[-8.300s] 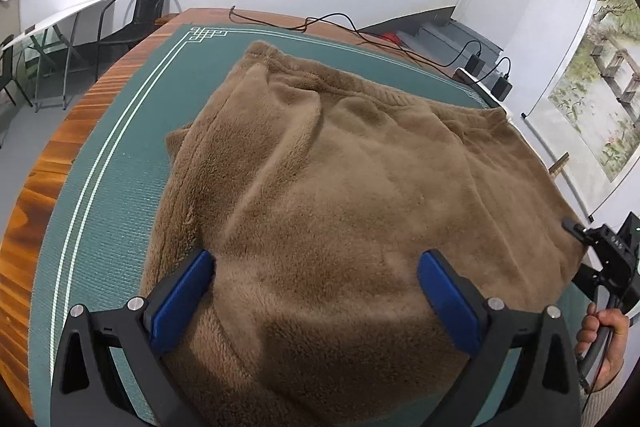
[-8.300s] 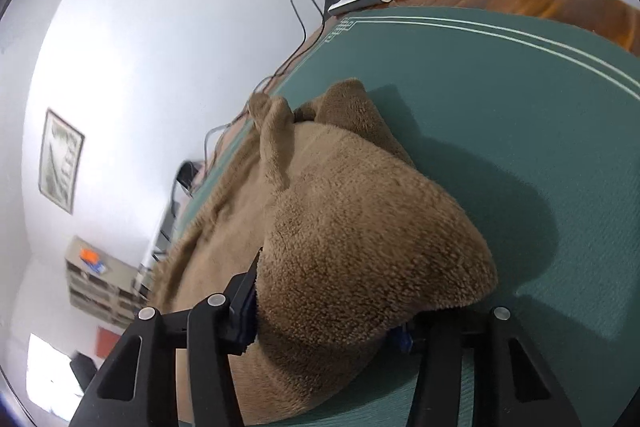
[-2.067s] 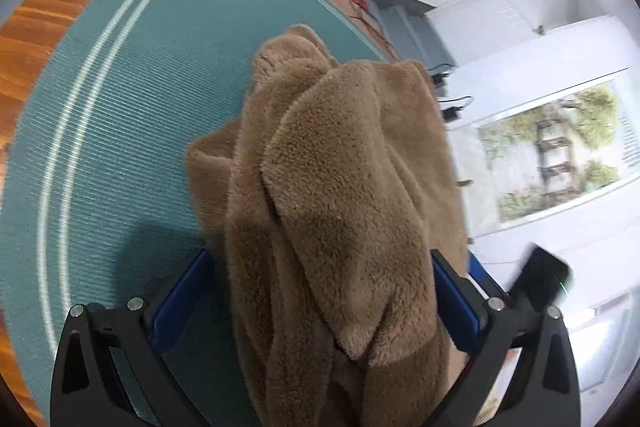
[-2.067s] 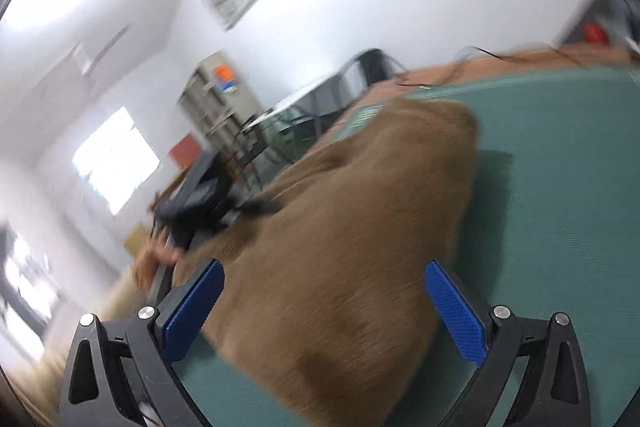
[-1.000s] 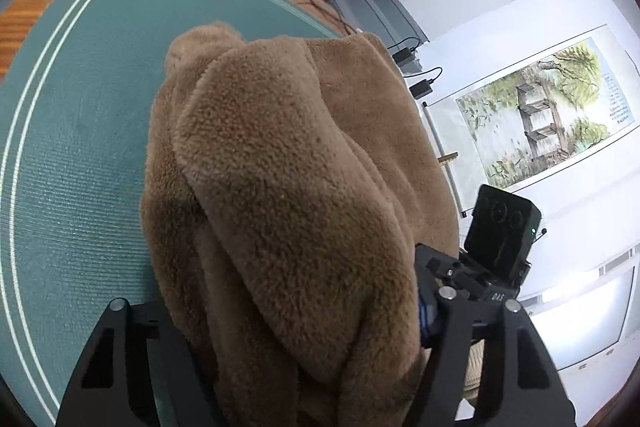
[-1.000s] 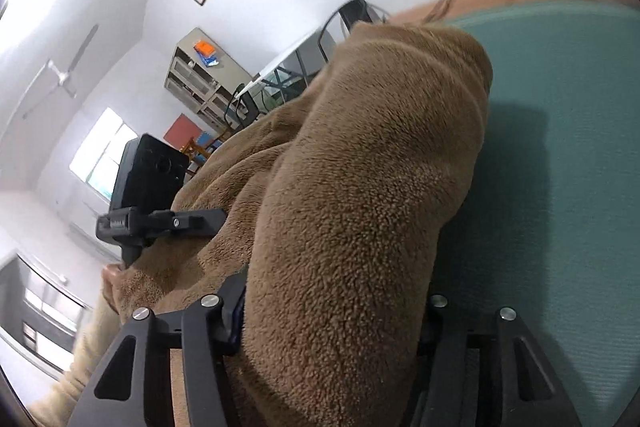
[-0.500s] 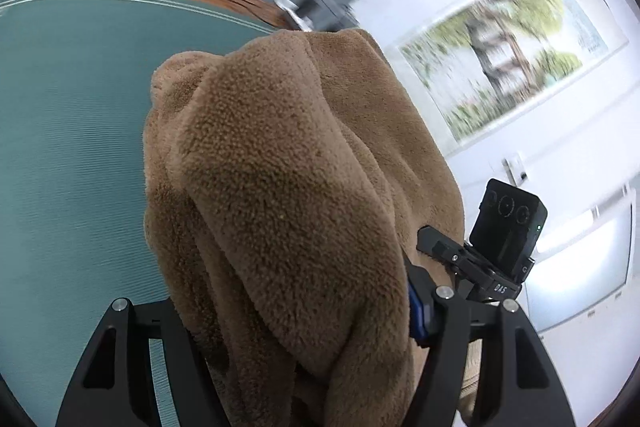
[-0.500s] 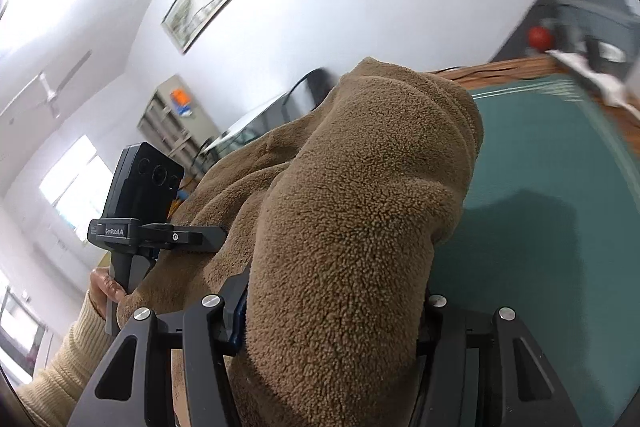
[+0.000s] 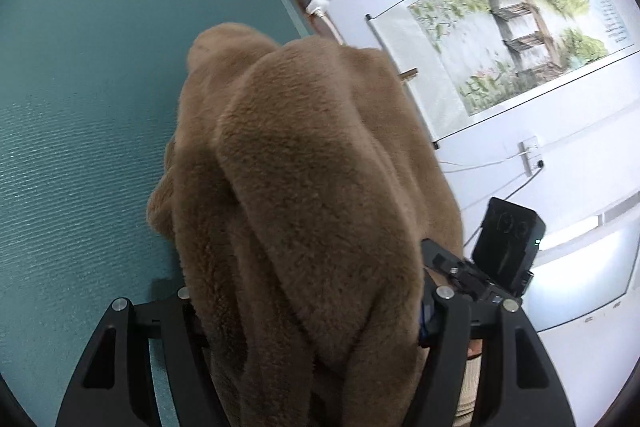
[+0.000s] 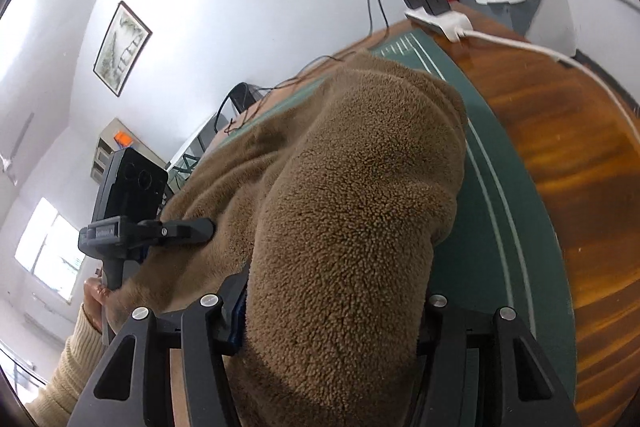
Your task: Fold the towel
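Between our two grippers hangs the brown towel (image 9: 304,187), bunched into thick folds and lifted above the green mat (image 9: 80,87) that covers the wooden table (image 10: 580,147). We judge that its far end droops toward the mat, though whether it touches is hidden behind the bulk of the cloth.

Our left gripper (image 9: 308,311) is closed down on a fat wad of towel, its fingers nearly buried in the pile. Our right gripper (image 10: 332,307) is clamped likewise on another thick bunch, which spills forward over its fingers. Each gripper shows in the other's view, close alongside, so we hold the two ends near together.

We judge the towel plush, soft and fairly heavy for cloth. It sags under its own weight, keeps no shape, and slumps into rounded lumps instead of crisp creases. The deep pile gives good friction, so it should not slip from a firm pinch, but a thick bunch can creep out layer by layer.

We think the best hold is at corners or along one edge, pinching few layers, not a wad, so the cloth hangs flat and lays down square.
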The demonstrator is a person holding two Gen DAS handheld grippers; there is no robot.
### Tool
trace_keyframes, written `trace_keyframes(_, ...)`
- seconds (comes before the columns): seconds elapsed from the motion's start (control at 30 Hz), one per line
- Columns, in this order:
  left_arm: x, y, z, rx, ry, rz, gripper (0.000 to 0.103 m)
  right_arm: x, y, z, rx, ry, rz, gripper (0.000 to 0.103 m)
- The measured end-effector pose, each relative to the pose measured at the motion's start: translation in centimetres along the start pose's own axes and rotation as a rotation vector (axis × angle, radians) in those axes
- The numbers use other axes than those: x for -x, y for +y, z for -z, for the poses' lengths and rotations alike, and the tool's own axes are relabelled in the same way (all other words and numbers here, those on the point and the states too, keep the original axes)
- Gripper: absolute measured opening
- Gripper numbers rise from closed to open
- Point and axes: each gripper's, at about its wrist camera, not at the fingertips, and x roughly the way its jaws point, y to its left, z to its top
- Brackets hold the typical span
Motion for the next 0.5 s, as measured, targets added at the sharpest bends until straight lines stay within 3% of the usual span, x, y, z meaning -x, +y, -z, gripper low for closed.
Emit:
trace_keyframes(0.2, -0.3, -0.1, 0.2, -0.027, -0.002, -0.108, 0.09, 0.2, 0.1, 0.1, 0.047, 0.004, 0.035, 0.072)
trace_keyframes(0.3, 1.3, -1.6, 0.7, -0.09, -0.038, -0.206, 0.09, 1.3, 1.2, 0.7, 0.112, -0.036, 0.126, 0.08)
trace_keyframes(0.4, 4.2, -4.3, 2.2, -0.176, -0.132, -0.35, 0.09, 3.5, 3.7, 1.7, 0.239, -0.134, 0.259, 0.081)
trace_keyframes(0.5, 6.6, -7.6, 4.5, -0.268, -0.236, -0.4, 0.093, 5.4, 6.4, 4.1, 0.351, -0.204, 0.292, 0.083)
